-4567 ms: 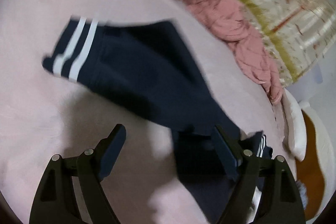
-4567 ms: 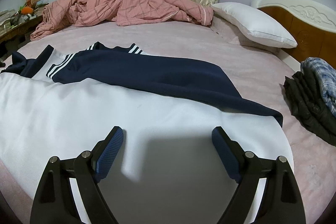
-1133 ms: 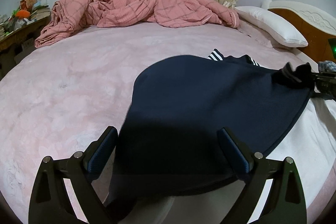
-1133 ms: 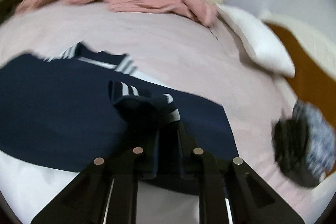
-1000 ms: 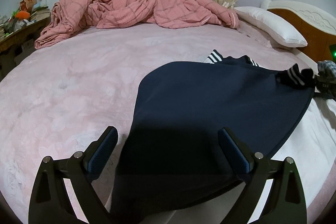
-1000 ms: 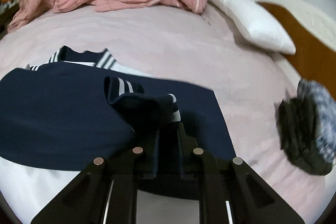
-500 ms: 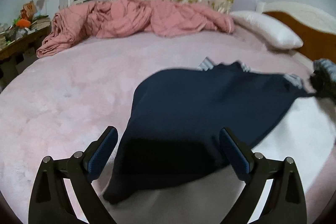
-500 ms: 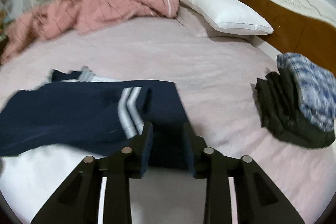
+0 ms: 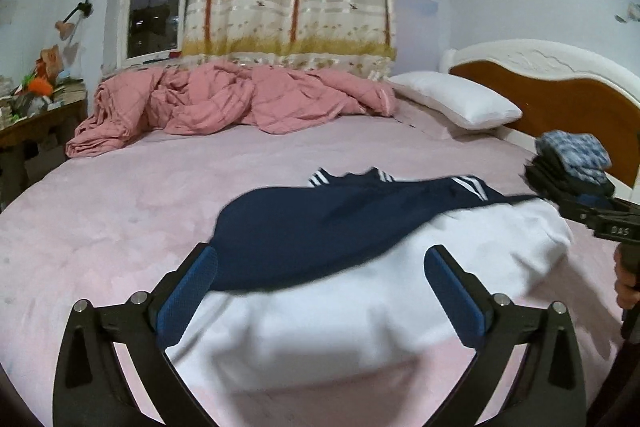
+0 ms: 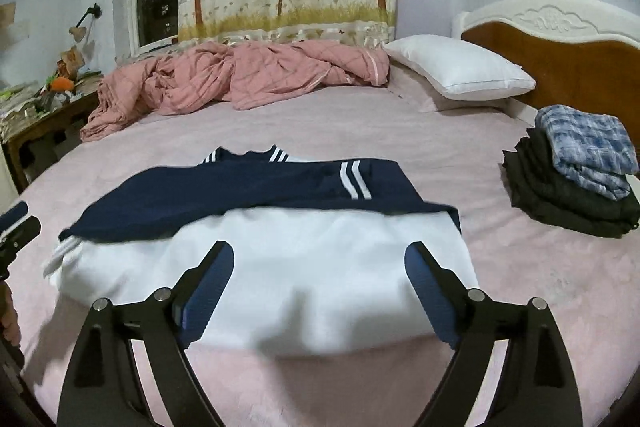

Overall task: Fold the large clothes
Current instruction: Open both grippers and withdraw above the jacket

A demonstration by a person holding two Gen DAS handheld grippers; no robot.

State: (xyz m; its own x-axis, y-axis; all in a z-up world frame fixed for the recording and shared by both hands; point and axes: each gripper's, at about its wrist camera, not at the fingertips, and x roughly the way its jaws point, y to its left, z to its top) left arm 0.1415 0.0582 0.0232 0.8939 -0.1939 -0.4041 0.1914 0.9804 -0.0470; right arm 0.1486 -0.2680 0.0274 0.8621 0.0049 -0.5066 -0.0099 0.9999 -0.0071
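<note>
Both grippers have let go since a second ago: the right gripper (image 10: 319,279), then clamped on the navy sleeve, now hangs with its fingers wide apart and empty, and the left gripper (image 9: 320,285) is spread and empty too. Between them the shirt (image 10: 272,251) lies on the pink bed (image 10: 400,135), its navy sleeves (image 10: 248,191) folded across the white body. Right of the shirt sits a stack of folded clothes (image 10: 576,179); beyond the shirt lie a pink quilt (image 10: 240,79) and a white pillow (image 10: 456,71).

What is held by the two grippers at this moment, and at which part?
Nothing. The left gripper and right gripper are both open above the navy-and-white garment on the bed.
</note>
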